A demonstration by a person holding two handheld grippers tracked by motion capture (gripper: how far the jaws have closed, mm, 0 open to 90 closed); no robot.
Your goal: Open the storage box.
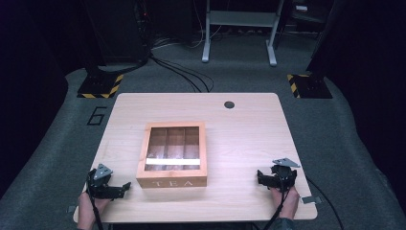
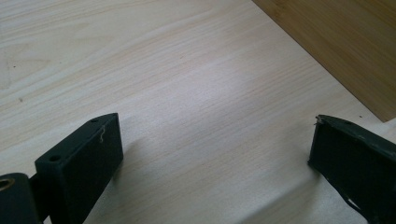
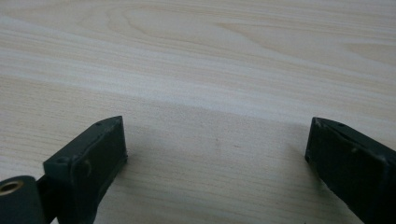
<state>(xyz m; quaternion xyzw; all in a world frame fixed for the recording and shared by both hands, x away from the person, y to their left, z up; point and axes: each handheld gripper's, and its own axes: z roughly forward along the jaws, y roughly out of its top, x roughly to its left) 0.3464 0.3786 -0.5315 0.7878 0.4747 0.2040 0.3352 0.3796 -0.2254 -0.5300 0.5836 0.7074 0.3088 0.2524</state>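
A wooden tea box with a clear lid and the word TEA on its front stands in the middle of the light wooden table. My left gripper rests on the table just left of the box's front corner, its jaws wide apart with bare wood between them. The box's side shows at the upper right of the left gripper view. My right gripper rests near the front right of the table, open too, over bare tabletop.
A round cable hole sits near the table's far edge. Beyond the table are grey carpet, cables, a metal frame and two stands with yellow-black bases.
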